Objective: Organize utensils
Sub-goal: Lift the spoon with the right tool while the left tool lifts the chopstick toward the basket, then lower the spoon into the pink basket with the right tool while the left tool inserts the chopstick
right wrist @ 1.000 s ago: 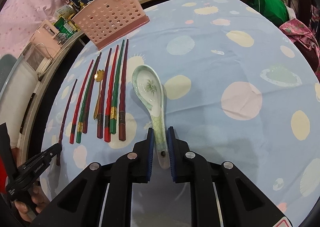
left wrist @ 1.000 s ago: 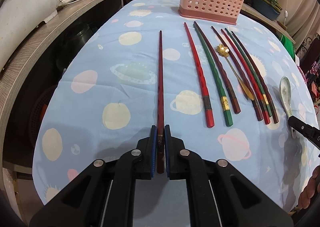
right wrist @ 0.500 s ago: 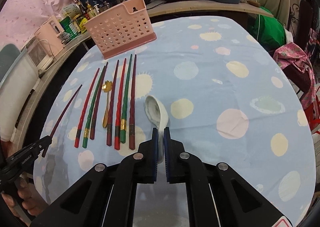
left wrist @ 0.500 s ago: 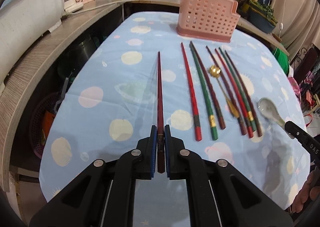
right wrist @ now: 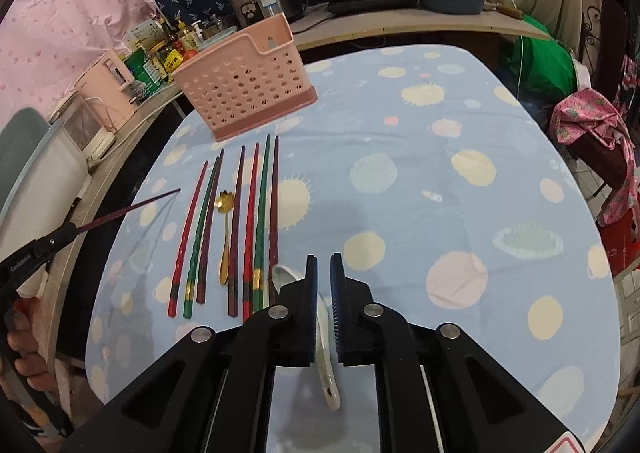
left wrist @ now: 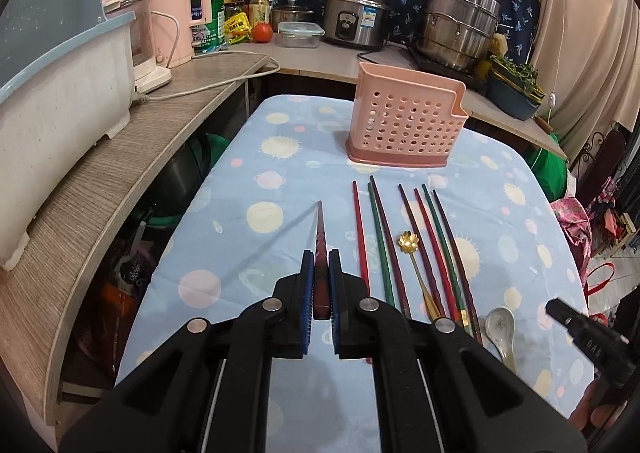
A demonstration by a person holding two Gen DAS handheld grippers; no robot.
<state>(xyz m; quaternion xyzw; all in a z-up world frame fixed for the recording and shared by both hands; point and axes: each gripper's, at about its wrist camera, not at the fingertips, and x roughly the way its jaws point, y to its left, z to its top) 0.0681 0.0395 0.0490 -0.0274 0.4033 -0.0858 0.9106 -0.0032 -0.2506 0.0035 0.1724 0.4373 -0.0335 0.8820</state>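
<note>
While the left gripper (left wrist: 320,265) is clamping its blue pads tight on the thick end of a dark red chopstick (left wrist: 319,237), the stick is pointing out over the tablecloth (left wrist: 248,253) with its tip off the surface, its shadow lying to the left of it. Over on the other side, the right gripper (right wrist: 323,273) is carrying the white ceramic spoon (right wrist: 326,353) by its handle; those jaws are easing open just now, the handle sitting between the pads and its end hanging below them, the bowl tucked behind the left finger. Seven more chopsticks (left wrist: 420,249), red, green and dark, are lying side by side on the cloth in a loose row, with a small gold flower-headed spoon (left wrist: 408,243) resting among them. Beyond their tips, the pink perforated utensil holder (left wrist: 404,125) is standing upright at the far end of the table, well apart from both held pieces.
</note>
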